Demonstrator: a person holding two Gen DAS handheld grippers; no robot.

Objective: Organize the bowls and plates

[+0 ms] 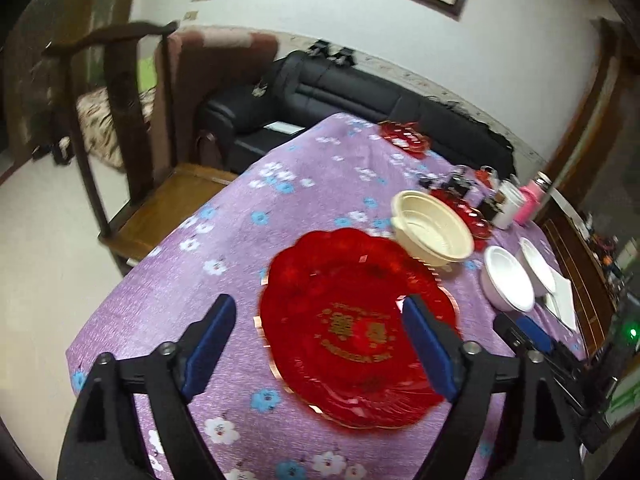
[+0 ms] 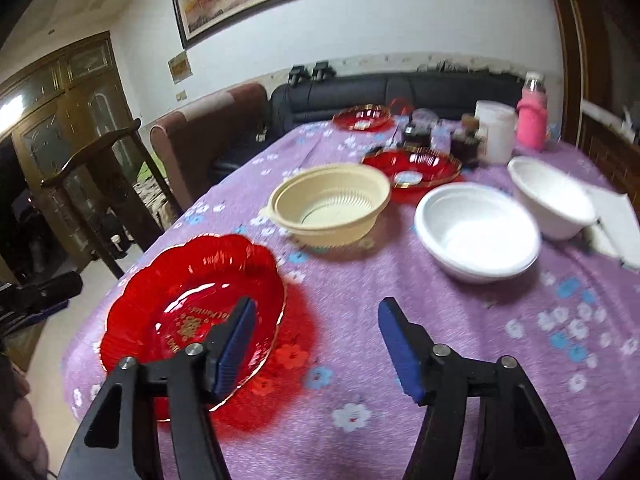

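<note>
A large red scalloped plate (image 1: 356,332) with gold lettering lies flat on the purple flowered tablecloth (image 1: 288,208). My left gripper (image 1: 320,308) hangs open over it, the plate showing between its blue pads, which do not press on it. My right gripper (image 2: 318,306) is open too, with bare cloth between its fingers. Its left finger overlaps the right rim of the red plate (image 2: 192,312). Behind the plate stands a cream ribbed bowl (image 2: 332,204) (image 1: 432,228). Two white bowls (image 2: 476,232) (image 2: 552,196) sit to the right. Two smaller red plates (image 2: 412,168) (image 2: 362,118) lie farther back.
Jars, a white tub (image 2: 494,132) and a pink bottle (image 2: 532,120) crowd the table's far right. White paper (image 2: 616,220) lies by the right edge. A wooden chair (image 1: 132,184) stands off the left edge, and a black sofa (image 1: 340,92) lies beyond the table.
</note>
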